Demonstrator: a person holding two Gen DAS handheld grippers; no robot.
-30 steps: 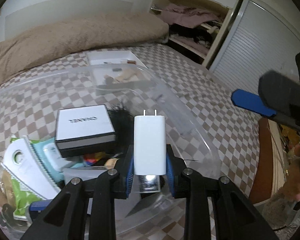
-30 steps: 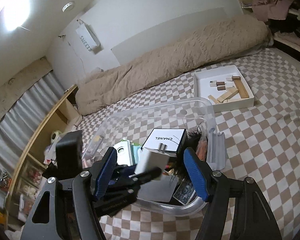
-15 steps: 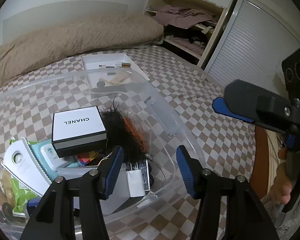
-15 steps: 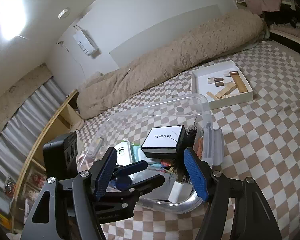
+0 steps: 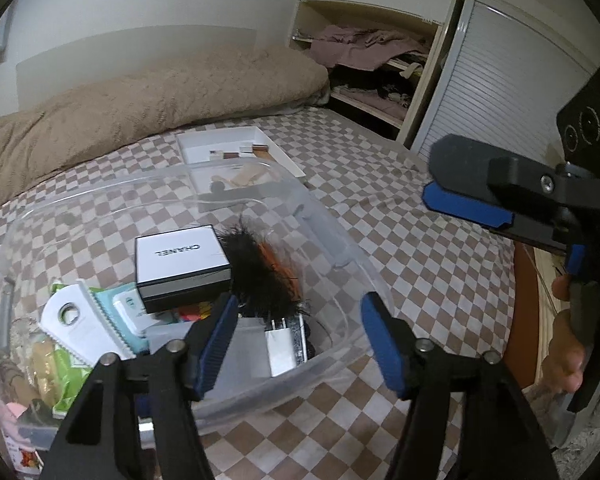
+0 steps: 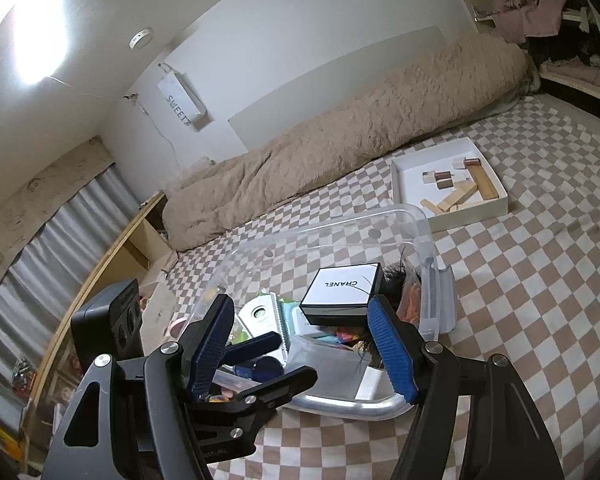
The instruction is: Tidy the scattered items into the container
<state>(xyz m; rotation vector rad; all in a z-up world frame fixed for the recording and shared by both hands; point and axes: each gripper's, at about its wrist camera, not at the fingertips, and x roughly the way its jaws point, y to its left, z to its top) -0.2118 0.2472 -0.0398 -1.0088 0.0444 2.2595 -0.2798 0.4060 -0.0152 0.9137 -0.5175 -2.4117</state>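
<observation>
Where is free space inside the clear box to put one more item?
The clear box is bare at its far side, behind the Chanel box and the black feathers. The near half is crowded, with the white charger.

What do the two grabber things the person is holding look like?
Both look alike. The left tool has two black plastic arms with silver screws, each ending in a bright blue ribbed pad. The right tool is built the same way, with blue ribbed pads. Seen from the right, the left one carries a black block with three round lenses. No cables or sleeves show.
</observation>
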